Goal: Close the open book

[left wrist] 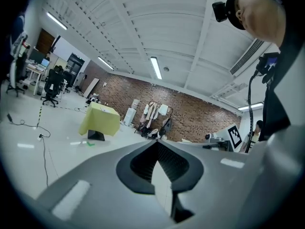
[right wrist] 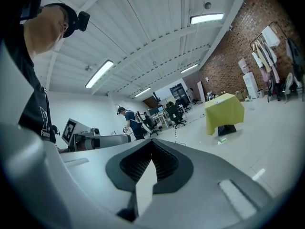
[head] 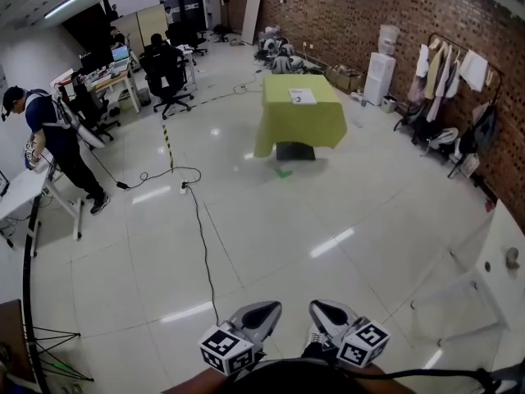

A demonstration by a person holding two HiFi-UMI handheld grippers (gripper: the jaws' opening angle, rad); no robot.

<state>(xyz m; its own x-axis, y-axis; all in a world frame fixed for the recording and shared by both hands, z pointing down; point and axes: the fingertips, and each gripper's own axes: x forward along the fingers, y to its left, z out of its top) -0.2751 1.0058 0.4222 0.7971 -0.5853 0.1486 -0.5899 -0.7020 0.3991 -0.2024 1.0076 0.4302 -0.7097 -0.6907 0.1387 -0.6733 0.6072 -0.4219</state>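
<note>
The open book (head: pixel 302 96) lies white and flat on a table under a yellow-green cloth (head: pixel 299 130), far across the room. Both grippers sit at the bottom edge of the head view, a long way from it. My left gripper (head: pixel 261 309) has its jaws together with nothing between them, and my right gripper (head: pixel 321 308) looks the same. In the left gripper view the closed tips (left wrist: pixel 156 142) point level, with the clothed table (left wrist: pixel 100 119) small to the left. In the right gripper view the tips (right wrist: pixel 151 141) meet too, with the table (right wrist: pixel 224 108) off to the right.
A black cable (head: pixel 197 220) snakes across the glossy tiled floor between me and the table. A person (head: pixel 49 142) stands at a white desk on the left. Office chairs (head: pixel 168 76) stand at the back, a clothes rack (head: pixel 459 80) along the brick wall, a white table (head: pixel 492 277) at right.
</note>
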